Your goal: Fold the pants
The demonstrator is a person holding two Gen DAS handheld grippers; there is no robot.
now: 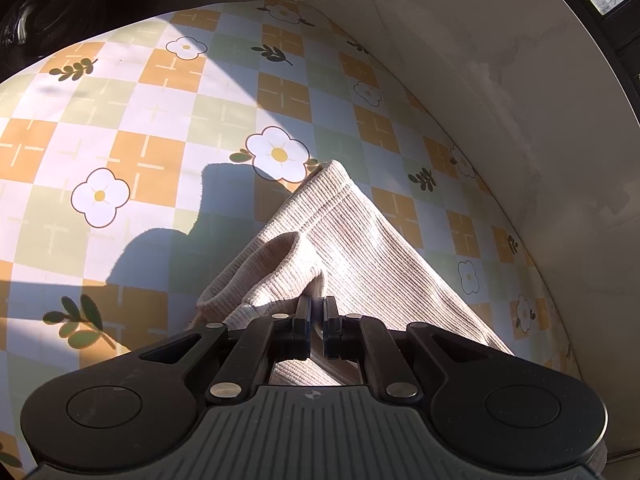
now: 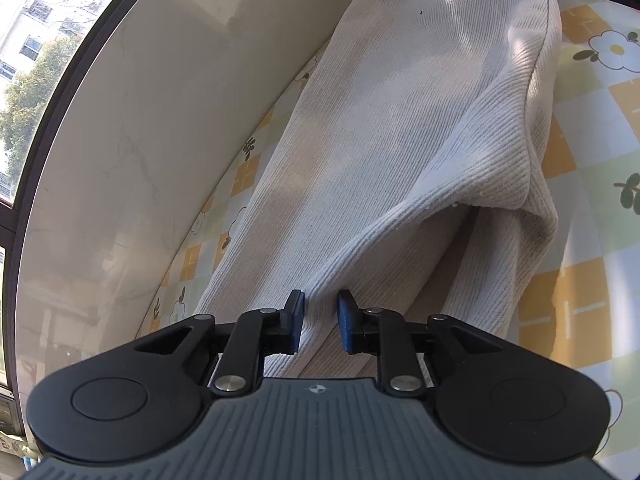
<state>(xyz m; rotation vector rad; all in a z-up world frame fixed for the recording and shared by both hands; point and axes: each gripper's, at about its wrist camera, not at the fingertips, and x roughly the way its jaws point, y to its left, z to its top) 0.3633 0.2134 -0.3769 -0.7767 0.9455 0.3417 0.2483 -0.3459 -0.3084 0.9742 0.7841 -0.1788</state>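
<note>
The cream ribbed pants lie on the surface, which has a checked cloth with flowers, close to the pale wall. One layer is already turned over the other, so I judge the fold is in progress.

The left hand-held gripper is almost fully closed and pinches a bit of the fabric near a cuff. The right hand-held gripper stands narrow, with a raised ridge of the pants between its blue pads. The cloth fills the gap, so it seems to pinch this ridge, though I cannot be sure how firm the grip is.

To do this step well, both grips should take all the layers, not only the top one. It is better to lift the two held points together and keep the cloth lightly stretched between them, then lay it down so the edges meet. If one side goes faster, the fold can become crooked. The thick ribbed cloth may slip out of a shallow pinch.
</note>
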